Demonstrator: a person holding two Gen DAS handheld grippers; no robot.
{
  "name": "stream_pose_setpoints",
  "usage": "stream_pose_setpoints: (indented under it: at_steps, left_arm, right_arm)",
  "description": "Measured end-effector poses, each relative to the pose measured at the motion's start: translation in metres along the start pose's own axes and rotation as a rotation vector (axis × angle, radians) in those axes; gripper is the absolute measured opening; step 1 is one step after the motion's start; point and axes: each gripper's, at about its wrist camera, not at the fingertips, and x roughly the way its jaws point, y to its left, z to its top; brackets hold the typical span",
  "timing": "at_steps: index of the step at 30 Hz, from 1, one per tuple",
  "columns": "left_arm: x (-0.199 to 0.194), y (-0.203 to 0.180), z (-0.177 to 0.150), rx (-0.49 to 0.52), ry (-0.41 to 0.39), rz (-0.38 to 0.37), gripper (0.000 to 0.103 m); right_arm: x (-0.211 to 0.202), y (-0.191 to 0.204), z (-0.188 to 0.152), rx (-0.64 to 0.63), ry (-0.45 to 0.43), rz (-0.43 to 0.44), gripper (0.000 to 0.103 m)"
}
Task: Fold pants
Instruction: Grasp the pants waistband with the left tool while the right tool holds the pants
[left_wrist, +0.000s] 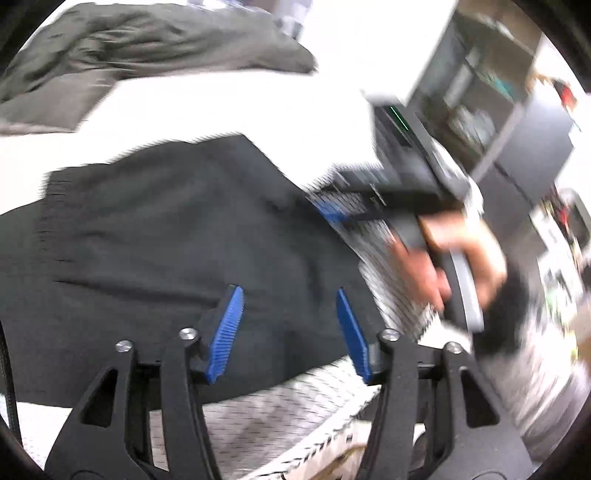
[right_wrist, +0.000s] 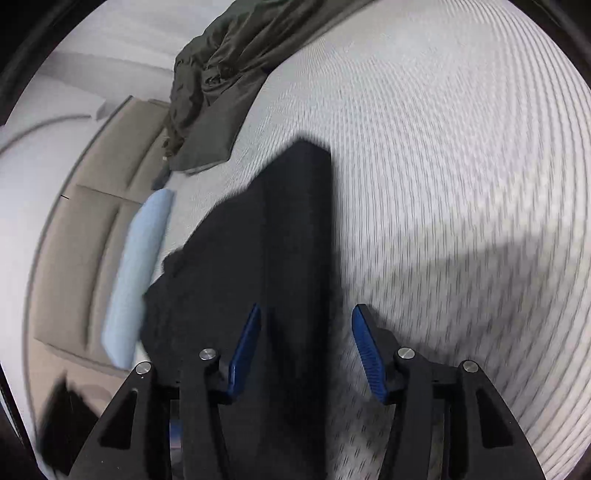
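Black pants (left_wrist: 177, 236) lie flat on a white patterned bed cover (left_wrist: 280, 417), with the gathered waistband at the left in the left wrist view. My left gripper (left_wrist: 288, 295) is open just above the pants, holding nothing. In that view the right gripper (left_wrist: 332, 206) is at the pants' far right edge, gripped by a hand. In the right wrist view the pants (right_wrist: 273, 236) run away as a long dark strip. My right gripper (right_wrist: 306, 314) is open over its near right edge, empty.
A crumpled olive-grey garment (left_wrist: 155, 40) lies at the far side of the bed, also in the right wrist view (right_wrist: 218, 85). A light blue folded cloth (right_wrist: 136, 273) lies beside the pants near a beige headboard (right_wrist: 96, 221). Shelves (left_wrist: 491, 96) stand to the right.
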Motion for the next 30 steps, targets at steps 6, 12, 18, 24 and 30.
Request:
stream_pose_setpoints:
  at_steps: [6,12,18,24,30]
  left_arm:
    - [-0.030,0.076,0.011,-0.189,-0.089,0.170,0.053]
    - [-0.040,0.107,0.000,-0.151,-0.075,0.245,0.053]
    - [0.011,0.071,-0.005,0.022,0.021,0.170,0.044]
    - [0.017,0.096,-0.025,0.047,0.085,0.119,0.009]
    - [-0.021,0.096,-0.036,0.061,0.039,0.153,0.009]
  right_arm:
    - [0.009,0.028,0.005,-0.085,-0.078,-0.049,0.013]
    - [-0.016,0.057,-0.017,-0.264,-0.143,-0.323,0.027]
    - [-0.006,0.125,-0.083,-0.468,-0.156,-0.219,0.030]
    - [0.045,0.127,-0.120,-0.735,-0.044,-0.408,0.031]
    - [-0.007,0.104,-0.113,-0.595,-0.127,-0.462,0.032]
